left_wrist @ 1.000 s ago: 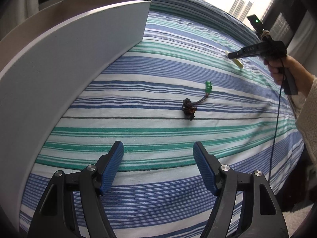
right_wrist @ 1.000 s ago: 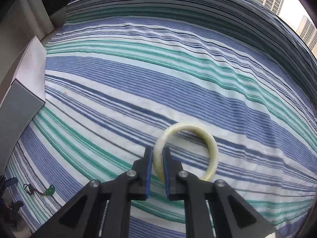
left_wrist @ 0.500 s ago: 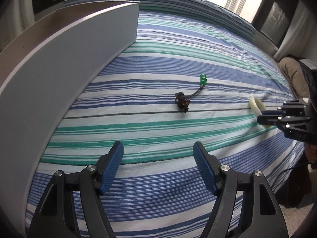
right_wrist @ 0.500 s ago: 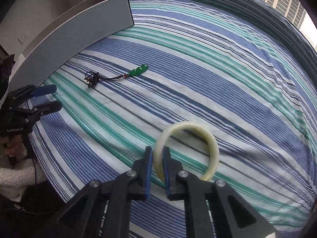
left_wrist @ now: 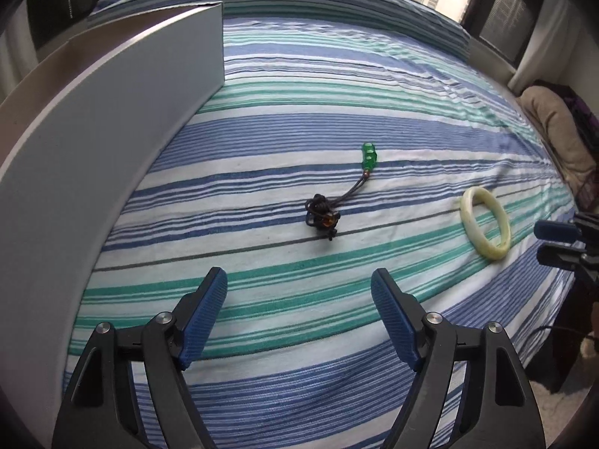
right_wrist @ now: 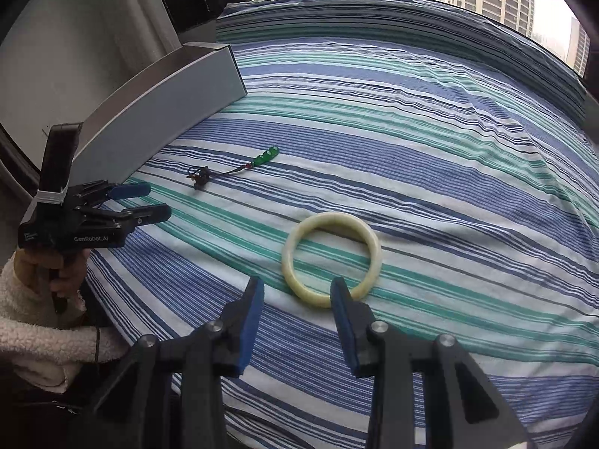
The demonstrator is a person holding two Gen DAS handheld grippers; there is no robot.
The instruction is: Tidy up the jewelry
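A pale yellow-green bangle (right_wrist: 329,219) lies flat on the striped bedspread (right_wrist: 430,142), free of the pads. My right gripper (right_wrist: 297,286) hovers at its near rim with its jaws opening; the rim sits just past the fingertips, and nothing is gripped. From the left wrist view, the bangle (left_wrist: 486,252) is at the right and the right gripper (left_wrist: 554,241) beside it. A dark knotted cord with a green bead pendant (left_wrist: 322,217) lies mid-bed, ahead of my left gripper (left_wrist: 298,278). That gripper's jaws are wide, still opening and empty. The pendant (right_wrist: 202,177) lies between the left gripper (right_wrist: 155,200) and the bangle.
A long grey open box (left_wrist: 112,131) stands along the left side of the bed, also seen as the grey box (right_wrist: 161,112) behind the left gripper. A hand in a fleecy white sleeve (right_wrist: 33,321) holds that gripper. A window lies beyond the bed.
The right gripper carried the bangle across the bed towards the pendant, set it down and let go as its jaws parted. The left gripper shifted a little and widened slightly.
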